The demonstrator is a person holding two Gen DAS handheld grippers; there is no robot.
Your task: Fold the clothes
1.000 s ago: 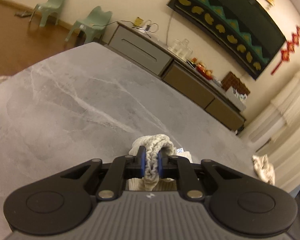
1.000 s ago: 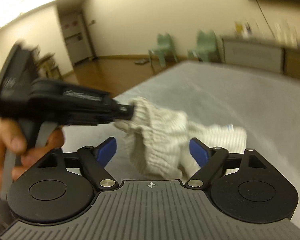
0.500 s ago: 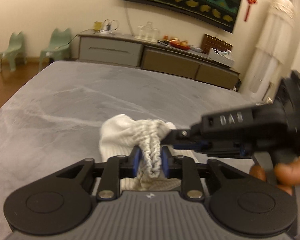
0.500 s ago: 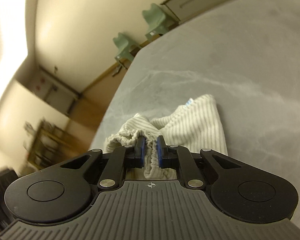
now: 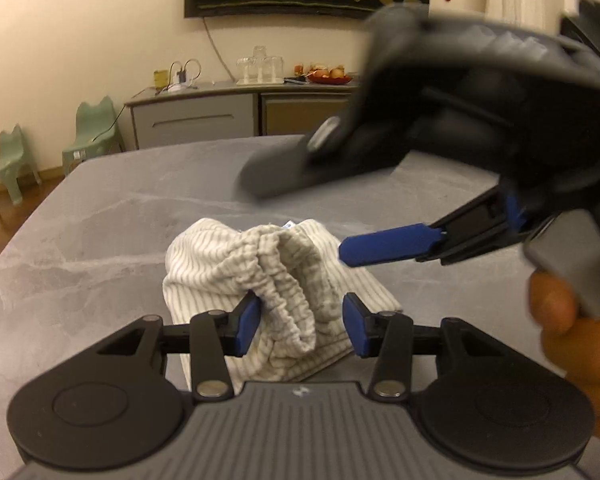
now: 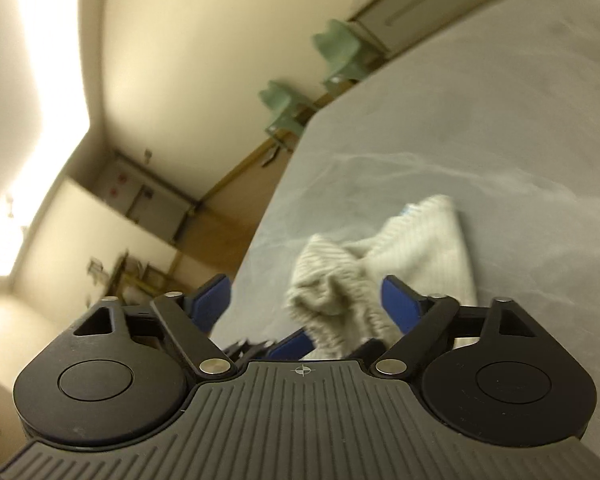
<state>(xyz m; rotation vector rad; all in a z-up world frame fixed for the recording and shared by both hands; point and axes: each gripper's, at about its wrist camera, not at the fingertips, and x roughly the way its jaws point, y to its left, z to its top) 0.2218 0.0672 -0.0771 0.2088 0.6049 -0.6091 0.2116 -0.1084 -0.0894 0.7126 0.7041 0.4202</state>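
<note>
A small white garment with thin grey stripes (image 5: pixel 268 280) lies bunched on the grey marble table (image 5: pixel 100 216), its gathered elastic edge standing up between the fingers of my left gripper (image 5: pixel 300 324). The left jaws are open, pads on either side of the cloth without pinching it. My right gripper (image 5: pixel 388 246) hovers just right of and above the garment, open, one blue finger (image 5: pixel 388 246) showing. In the right wrist view the garment (image 6: pixel 380 264) lies between and beyond the open right gripper (image 6: pixel 306 300), and the left gripper's blue fingertip (image 6: pixel 292 346) shows low.
The table's left edge (image 6: pixel 272 216) is close to the garment. A sideboard (image 5: pixel 220 116) with glasses and fruit stands against the far wall. Two green child chairs (image 5: pixel 92 132) stand on the wooden floor to the left. A hand (image 5: pixel 572 340) holds the right gripper.
Both grippers have opened and let go of the garment's elastic edge. The right gripper has lifted up and away to the right. The garment now rests on the table.
</note>
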